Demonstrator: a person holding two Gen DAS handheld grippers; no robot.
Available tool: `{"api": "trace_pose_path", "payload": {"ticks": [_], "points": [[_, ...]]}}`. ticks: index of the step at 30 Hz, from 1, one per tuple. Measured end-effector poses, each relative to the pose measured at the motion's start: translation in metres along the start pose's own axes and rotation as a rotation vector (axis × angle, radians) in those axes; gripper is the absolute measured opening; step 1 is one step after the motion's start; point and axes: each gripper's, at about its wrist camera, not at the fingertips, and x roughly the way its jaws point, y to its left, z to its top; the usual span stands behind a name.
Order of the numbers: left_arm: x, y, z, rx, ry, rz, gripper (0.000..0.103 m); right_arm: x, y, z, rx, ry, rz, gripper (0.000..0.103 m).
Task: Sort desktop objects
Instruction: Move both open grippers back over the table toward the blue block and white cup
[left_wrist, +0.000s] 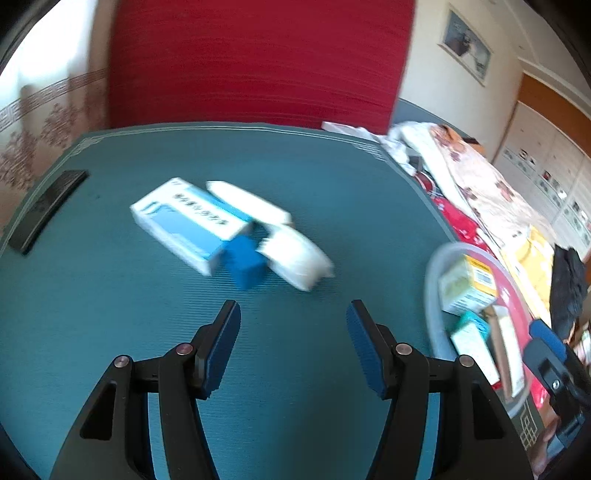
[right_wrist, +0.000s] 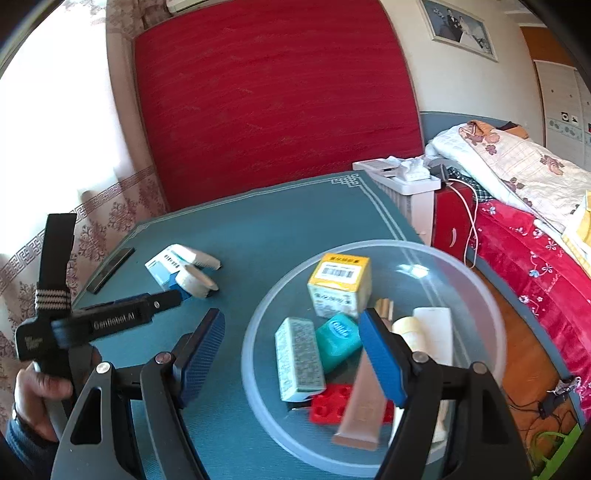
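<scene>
Here the left gripper (left_wrist: 293, 317) hung spread and empty, best centred on the blue block (left_wrist: 245, 264) before pinching — while the right gripper (right_wrist: 291, 328), also spread, held nothing over the bowl (right_wrist: 476, 291).

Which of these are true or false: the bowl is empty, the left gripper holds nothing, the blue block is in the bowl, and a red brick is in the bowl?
1. The clear bowl is empty. False: it holds boxes, a tube and more.
2. The left gripper holds nothing. True.
3. The blue block lies in the bowl. False: it sits on the green mat by the white-and-blue box.
4. A red brick lies in the bowl. True.
</scene>
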Motion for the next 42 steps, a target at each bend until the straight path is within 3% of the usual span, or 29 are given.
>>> {"api": "trace_pose_path", "payload": {"ticks": [8,20,26,34,42], "points": [[0.004,0.027,0.005,-0.044,-0.006,0.031,0.064,0.015,0.024,-0.005,-0.015,0.029,0.038,0.079],[0.034,0.02,0.02,0.039,0.011,0.085,0.064,0.035,0.054,-0.016,-0.045,0.082,0.081,0.079],[0.056,0.023,0.024,0.08,0.026,0.149,0.064,0.04,0.064,-0.017,-0.071,0.089,0.085,0.079],[0.064,0.041,0.019,0.039,0.04,0.077,0.063,0.059,0.074,-0.018,-0.086,0.127,0.086,0.079],[0.055,0.055,0.016,0.031,0.044,0.05,0.034,0.083,0.087,-0.013,-0.097,0.161,0.095,0.078]]}}
